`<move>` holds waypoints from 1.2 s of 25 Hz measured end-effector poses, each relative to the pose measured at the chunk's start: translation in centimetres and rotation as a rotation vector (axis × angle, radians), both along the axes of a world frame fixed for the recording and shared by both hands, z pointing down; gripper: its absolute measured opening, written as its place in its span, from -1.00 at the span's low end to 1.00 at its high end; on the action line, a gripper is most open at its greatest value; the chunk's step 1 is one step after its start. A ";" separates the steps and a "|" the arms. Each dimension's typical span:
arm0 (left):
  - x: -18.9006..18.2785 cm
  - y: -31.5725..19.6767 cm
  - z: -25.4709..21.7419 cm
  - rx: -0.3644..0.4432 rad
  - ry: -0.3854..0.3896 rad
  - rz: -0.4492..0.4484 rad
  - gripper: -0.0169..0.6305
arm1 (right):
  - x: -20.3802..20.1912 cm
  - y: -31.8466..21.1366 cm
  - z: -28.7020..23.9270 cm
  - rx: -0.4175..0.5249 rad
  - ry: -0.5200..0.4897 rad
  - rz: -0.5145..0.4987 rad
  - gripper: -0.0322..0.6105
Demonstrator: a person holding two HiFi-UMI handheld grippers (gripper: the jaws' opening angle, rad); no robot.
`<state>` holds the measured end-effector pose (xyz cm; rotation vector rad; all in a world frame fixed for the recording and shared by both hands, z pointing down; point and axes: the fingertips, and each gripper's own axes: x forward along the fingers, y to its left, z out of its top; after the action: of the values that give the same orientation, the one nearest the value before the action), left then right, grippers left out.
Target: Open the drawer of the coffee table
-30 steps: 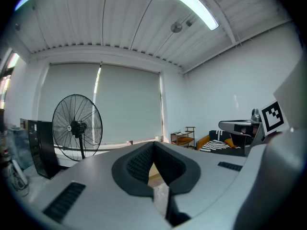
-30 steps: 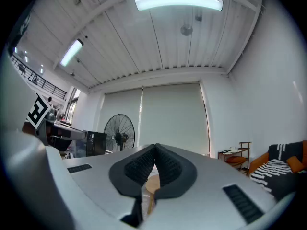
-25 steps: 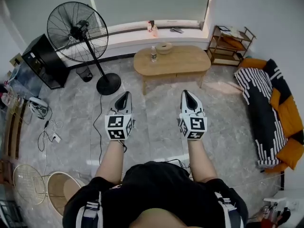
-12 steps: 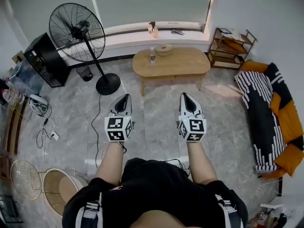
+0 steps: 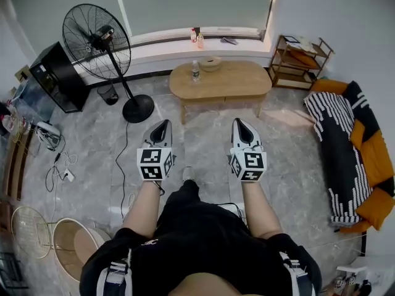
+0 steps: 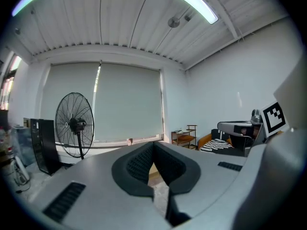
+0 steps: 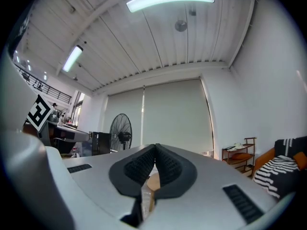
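The oval wooden coffee table (image 5: 231, 84) stands across the room by the window wall, its drawer front (image 5: 223, 97) flush with the apron. A water bottle (image 5: 195, 71) and a woven bowl (image 5: 210, 63) rest on it. My left gripper (image 5: 165, 123) and right gripper (image 5: 237, 122) are held side by side in mid-air over the grey floor, well short of the table. Both are shut with nothing between the pads. In the left gripper view the left gripper (image 6: 154, 144) points level at the window; a sliver of the table (image 7: 150, 182) shows below the right gripper (image 7: 155, 146).
A black standing fan (image 5: 97, 41) with a round base (image 5: 137, 108) is left of the table. A wooden shelf (image 5: 299, 61) and a striped black-and-orange sofa (image 5: 350, 147) fill the right side. Cables (image 5: 61, 168) and a dark cabinet (image 5: 57, 78) lie at the left.
The person has stepped forward: a foot now shows between the grippers, and both grippers and the view have shifted slightly toward the table. The jaws stayed shut.
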<state>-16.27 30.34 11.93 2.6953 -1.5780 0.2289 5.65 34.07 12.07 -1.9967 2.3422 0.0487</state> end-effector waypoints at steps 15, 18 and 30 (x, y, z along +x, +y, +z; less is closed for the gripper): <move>3.9 -19.9 4.5 -0.002 -0.026 0.059 -0.89 | 3.4 -19.2 3.2 -0.020 -0.006 0.057 -0.85; 4.9 -27.7 5.2 -0.040 -0.026 0.070 -0.89 | 4.4 -26.6 3.5 -0.057 -0.037 0.065 -0.85; 7.2 -53.5 4.9 -0.117 -0.007 0.131 -0.89 | 7.0 -51.3 4.1 -0.147 -0.018 0.112 -0.85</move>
<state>-9.09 -23.18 16.82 2.7122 -1.3448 0.3212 12.68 -17.28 16.14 -2.1832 2.2820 -0.1397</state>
